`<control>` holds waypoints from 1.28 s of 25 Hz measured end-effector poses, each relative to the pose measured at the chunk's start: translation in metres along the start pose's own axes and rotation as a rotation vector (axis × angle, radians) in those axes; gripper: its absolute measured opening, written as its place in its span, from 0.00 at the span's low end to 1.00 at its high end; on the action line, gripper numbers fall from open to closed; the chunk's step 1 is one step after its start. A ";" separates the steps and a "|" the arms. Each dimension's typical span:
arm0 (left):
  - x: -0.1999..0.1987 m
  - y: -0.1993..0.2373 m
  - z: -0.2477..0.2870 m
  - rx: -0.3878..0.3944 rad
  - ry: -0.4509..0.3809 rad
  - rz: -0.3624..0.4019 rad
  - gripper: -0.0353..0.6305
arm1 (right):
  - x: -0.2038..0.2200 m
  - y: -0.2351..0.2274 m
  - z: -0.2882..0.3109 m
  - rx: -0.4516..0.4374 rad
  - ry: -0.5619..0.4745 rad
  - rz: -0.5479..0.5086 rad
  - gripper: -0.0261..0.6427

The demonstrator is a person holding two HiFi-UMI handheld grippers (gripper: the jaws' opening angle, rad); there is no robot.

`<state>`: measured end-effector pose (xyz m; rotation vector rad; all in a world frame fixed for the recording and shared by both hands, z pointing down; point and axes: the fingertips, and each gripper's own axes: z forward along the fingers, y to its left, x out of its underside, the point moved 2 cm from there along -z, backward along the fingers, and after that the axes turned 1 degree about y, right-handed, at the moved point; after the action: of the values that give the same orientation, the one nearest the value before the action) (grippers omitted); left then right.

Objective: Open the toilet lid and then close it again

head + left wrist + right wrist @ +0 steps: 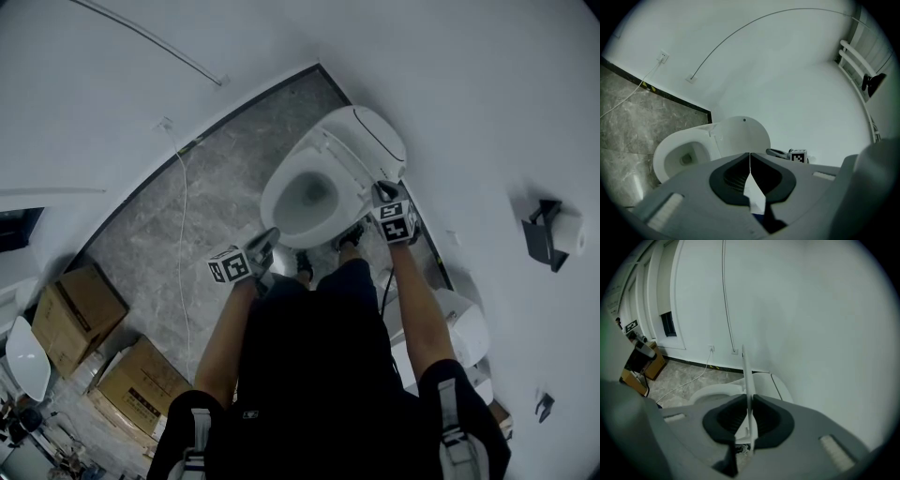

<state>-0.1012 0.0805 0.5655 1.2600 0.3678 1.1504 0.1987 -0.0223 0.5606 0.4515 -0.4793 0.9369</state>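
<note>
Against the white wall stands the toilet [281,202], with its bowl [309,194] uncovered and its lid [370,141] raised toward the wall. The right gripper [382,197] has its jaws clamped on the lid's side edge (in the right gripper view that edge runs as a thin white strip straight between them). The left gripper [269,240] hangs near the bowl's front rim with its jaws closed and nothing between them; whether it touches the rim I cannot tell. In the left gripper view the lid stands upright behind the bowl. On the grey floor [216,187] a cable [184,253] trails along, and two boxes [77,314] sit well apart from the toilet.
</note>
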 end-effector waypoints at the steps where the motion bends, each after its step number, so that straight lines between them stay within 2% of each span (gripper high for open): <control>1: 0.002 0.000 0.001 -0.001 0.002 -0.002 0.07 | 0.000 0.004 0.000 -0.003 -0.007 0.005 0.10; 11: 0.019 0.004 -0.002 -0.005 0.013 -0.016 0.07 | 0.006 0.054 -0.007 -0.020 -0.013 -0.061 0.11; 22: 0.033 0.012 -0.011 -0.026 0.011 -0.041 0.07 | 0.013 0.084 -0.006 -0.082 -0.016 -0.123 0.13; 32: 0.043 0.009 0.008 -0.011 0.039 -0.038 0.07 | 0.020 0.107 -0.003 -0.146 -0.021 -0.168 0.14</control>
<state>-0.0807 0.1105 0.5914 1.2180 0.4122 1.1442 0.1194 0.0475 0.5863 0.3637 -0.5171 0.7306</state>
